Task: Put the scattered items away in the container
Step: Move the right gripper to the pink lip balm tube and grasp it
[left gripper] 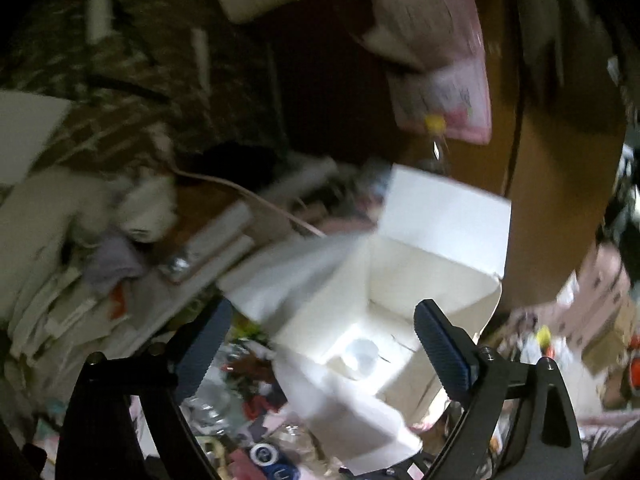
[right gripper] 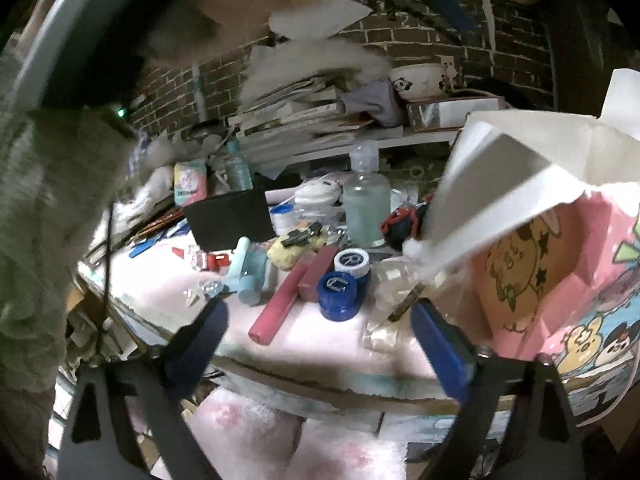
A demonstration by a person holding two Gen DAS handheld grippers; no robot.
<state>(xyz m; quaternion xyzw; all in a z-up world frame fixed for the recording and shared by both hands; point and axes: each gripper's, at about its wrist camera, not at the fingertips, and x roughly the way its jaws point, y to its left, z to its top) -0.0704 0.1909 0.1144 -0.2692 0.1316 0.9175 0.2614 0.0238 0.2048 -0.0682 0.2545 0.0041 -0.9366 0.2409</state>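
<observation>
Left gripper [left gripper: 322, 344] agape, just over open white box [left gripper: 404, 280].

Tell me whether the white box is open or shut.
Open: the white box has its flaps raised, and the left wrist view looks down into its interior.
</observation>
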